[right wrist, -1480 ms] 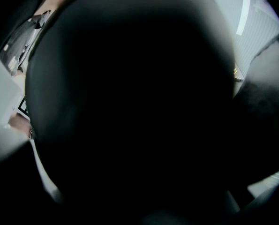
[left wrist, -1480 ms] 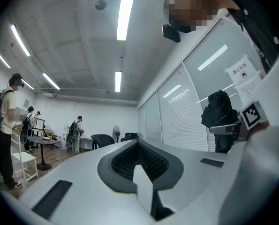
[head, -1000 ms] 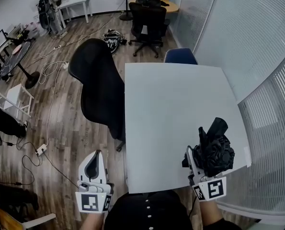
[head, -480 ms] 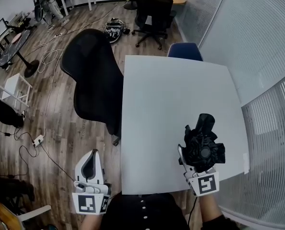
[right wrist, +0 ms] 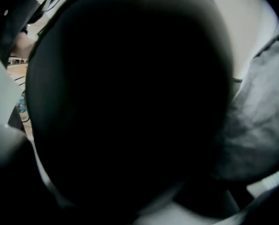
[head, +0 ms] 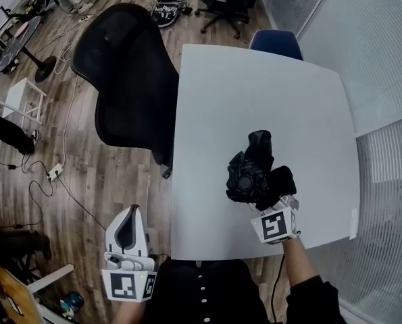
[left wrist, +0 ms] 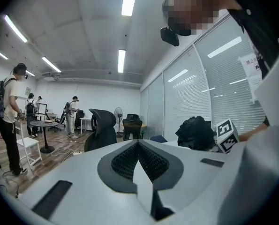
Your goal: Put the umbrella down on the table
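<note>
A white table [head: 268, 79] filled the middle of the head view. A black office chair [head: 130, 79] stood against its left edge, a blue chair [head: 275, 40] at its far edge, and cables [head: 67, 133] trailed over the wooden floor. The folded black umbrella [head: 255, 174] hung low over the table's near right part, clamped in the right gripper [head: 268, 200]. That hand reached in from the near edge with the jaws tipped downward. Whether the fabric touched the top could not be told. The left gripper [head: 130, 223] was held off the table's near left corner, over the floor and roughly level, with its jaws together and nothing between them. The right gripper view showed only dark fabric pressed against the lens. The left gripper view alone showed the umbrella from the side beside the marker cube [left wrist: 227, 135]. It also showed a person [left wrist: 10, 111] standing near a round table [left wrist: 44, 123].
</note>
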`<state>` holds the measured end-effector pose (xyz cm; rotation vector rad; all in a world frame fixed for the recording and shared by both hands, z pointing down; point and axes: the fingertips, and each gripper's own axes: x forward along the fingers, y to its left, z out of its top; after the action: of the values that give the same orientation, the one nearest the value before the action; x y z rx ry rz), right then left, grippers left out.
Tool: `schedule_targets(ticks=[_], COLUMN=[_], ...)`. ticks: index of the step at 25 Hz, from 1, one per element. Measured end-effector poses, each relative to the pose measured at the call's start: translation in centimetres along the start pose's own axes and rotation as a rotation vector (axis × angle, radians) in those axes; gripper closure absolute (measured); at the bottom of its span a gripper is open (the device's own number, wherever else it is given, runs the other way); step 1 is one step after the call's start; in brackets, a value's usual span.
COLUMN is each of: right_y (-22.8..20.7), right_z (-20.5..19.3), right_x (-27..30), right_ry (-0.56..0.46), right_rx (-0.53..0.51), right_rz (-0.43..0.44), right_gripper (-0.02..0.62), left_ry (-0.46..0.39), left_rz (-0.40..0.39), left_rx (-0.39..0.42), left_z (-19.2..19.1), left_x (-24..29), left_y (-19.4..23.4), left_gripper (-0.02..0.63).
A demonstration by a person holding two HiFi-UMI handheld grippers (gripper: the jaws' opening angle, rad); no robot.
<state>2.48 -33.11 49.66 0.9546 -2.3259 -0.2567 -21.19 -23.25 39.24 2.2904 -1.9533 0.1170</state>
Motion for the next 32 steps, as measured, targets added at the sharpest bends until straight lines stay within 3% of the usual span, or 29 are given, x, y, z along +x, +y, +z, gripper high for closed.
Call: schedule_targets(ticks=[6,13,27,32], right_y=[2.0,5.5,7.7,8.5], right_z=[-5.2,-10.9,-15.9,-17.2], right_x=[4.9,10.5,15.1,16.0], right_ry=[0.148,0.273,0.430,0.498], right_rx=[-0.193,-0.307,-0.350,-0.417], right_rz=[0.171,0.282,0.471,0.525], right_gripper=[0.348,0.348,0.347,0.347], left_ry=[0.080,0.165,0.273,0.296], left_rz=[0.026,0.055,0.080,0.080], left_rx=[-0.013,-0.034,-0.070,-0.079], left_z=[-2.4,-7.0,-10.8,-11.6], left_x=[0.8,0.2,-0.6,-0.6], left_y=[-0.9,0.4,0.0,0.0], left_gripper=[0.592,0.592,0.592,0.592])
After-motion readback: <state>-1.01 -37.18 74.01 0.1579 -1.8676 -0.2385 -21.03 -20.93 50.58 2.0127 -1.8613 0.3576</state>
